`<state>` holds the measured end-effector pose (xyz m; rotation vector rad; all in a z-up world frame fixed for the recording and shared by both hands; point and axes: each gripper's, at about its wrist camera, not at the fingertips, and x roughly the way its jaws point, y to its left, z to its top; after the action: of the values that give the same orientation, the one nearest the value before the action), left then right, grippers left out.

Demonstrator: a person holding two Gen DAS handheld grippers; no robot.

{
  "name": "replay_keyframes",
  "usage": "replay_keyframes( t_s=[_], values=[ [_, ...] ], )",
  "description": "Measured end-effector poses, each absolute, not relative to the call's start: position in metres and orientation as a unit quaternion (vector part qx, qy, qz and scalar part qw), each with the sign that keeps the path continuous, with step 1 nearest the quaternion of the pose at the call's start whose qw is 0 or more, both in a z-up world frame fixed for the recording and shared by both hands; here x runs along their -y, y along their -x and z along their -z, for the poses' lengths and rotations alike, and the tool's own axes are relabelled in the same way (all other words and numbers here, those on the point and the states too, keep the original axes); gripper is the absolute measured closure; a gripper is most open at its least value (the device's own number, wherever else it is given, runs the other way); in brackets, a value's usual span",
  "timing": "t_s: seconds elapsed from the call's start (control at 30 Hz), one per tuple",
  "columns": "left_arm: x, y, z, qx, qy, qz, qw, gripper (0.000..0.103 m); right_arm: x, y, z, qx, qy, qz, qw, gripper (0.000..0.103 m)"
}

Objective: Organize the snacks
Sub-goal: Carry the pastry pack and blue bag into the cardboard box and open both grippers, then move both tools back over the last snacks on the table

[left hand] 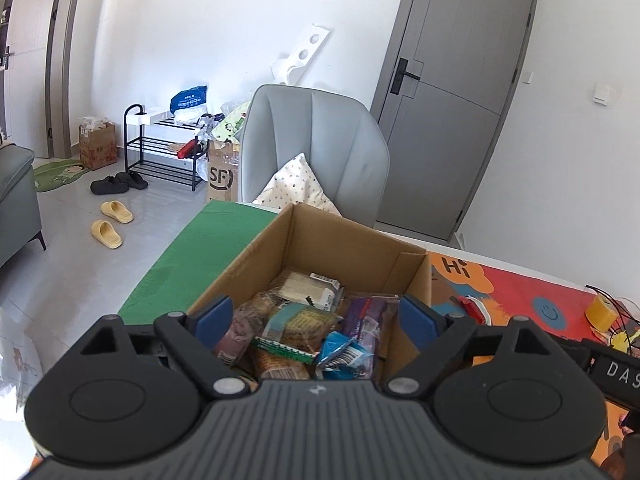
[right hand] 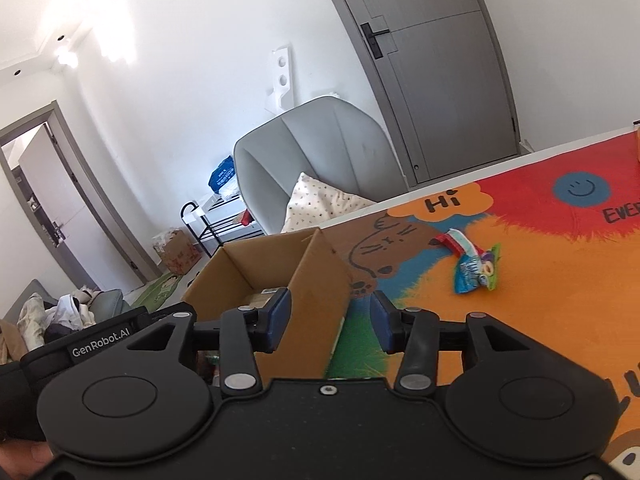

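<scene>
Both grippers, left [left hand: 316, 320] and right [right hand: 330, 316], hang open and empty by the well-filled cardboard box [left hand: 340, 240], while two snack packets [right hand: 476, 266] wait on the mat [right hand: 560, 300].

Snacks [left hand: 304, 320] in box [left hand: 340, 236]; chair [left hand: 320, 140] behind.

Left gripper [left hand: 316, 316] wide open, right gripper [right hand: 330, 320] seemingly part-open

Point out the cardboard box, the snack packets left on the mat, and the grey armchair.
cardboard box [left hand: 256, 264]: left wrist view, left wall.
snack packets [right hand: 476, 266]: right wrist view, middle of the pile.
grey armchair [left hand: 320, 140]: left wrist view, backrest.
</scene>
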<state>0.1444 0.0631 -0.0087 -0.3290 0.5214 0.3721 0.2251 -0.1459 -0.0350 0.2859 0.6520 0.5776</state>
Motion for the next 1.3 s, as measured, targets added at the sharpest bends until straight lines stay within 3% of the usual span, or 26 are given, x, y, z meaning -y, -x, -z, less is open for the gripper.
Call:
replay_keyframes(
  t_s=[0.47,0.97,1.3],
  values=[
    [-0.012,-0.168,0.008,-0.263,0.136,-0.138,0.945,0.007,0.202,-0.235,0.046,-0.318,-0.144,-0.215,0.912,0.039],
    [0.029,-0.226,0.006,-0.306,0.112,-0.084,0.942,0.007,0.229,-0.271,0.052,-0.337,-0.152,-0.202,0.907,0.02],
    [0.04,-0.266,0.013,-0.343,0.115,-0.089,0.928,0.007,0.239,-0.303,0.064,-0.367,-0.174,-0.196,0.893,0.02]
  ],
)
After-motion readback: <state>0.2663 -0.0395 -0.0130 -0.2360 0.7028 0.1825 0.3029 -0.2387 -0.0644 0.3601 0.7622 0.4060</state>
